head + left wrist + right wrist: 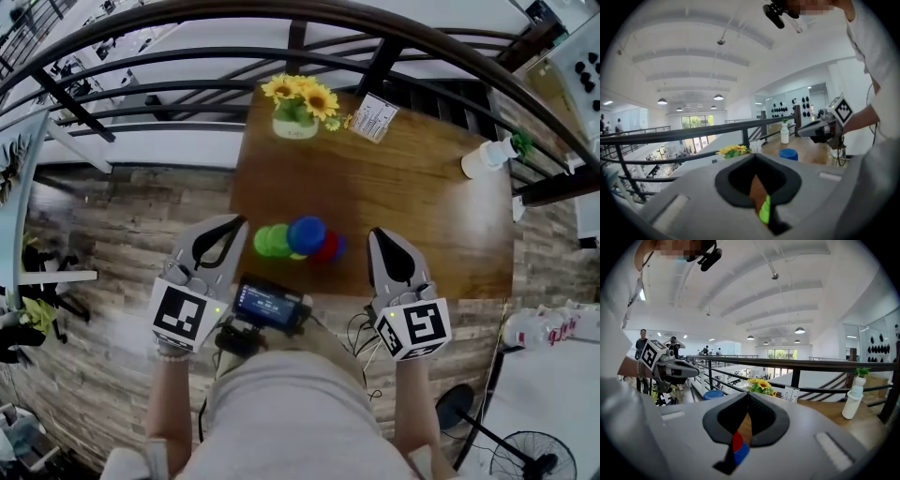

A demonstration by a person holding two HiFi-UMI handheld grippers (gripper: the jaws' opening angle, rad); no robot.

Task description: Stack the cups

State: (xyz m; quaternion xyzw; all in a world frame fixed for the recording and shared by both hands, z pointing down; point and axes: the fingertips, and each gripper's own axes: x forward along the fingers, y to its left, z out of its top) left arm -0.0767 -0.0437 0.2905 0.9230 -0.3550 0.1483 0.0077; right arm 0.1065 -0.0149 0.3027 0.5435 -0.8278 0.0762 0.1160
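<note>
At the left of the head view, the left hand-held gripper (236, 225) hovered over the near edge of the wooden table (403, 187). Its jaws were clenched together on nothing, and in its own view the tips (754, 156) met with only a sliver of green showing below them.

Just to its right, the cups sat bunched on the table between the two tools. The green cup (272, 241) was at the left, the blue cup (306, 234) in the middle and the red cup (327, 247) at the right, each touching the next. Whether any were nested could not be told.

Below them, at the person's waist, was a device with a lit screen (270, 305).

The right hand-held gripper (376, 236) hovered just right of the cups. It was likewise clenched and empty, and its own view showed the tips (748, 393) pressed together.

At the table's far edge, against the dark railing (187, 61), stood a pot of sunflowers (298, 105) with a printed card (373, 118) beside it. A white bottle (487, 157) stood at the table's right edge, well apart from the cups.
</note>
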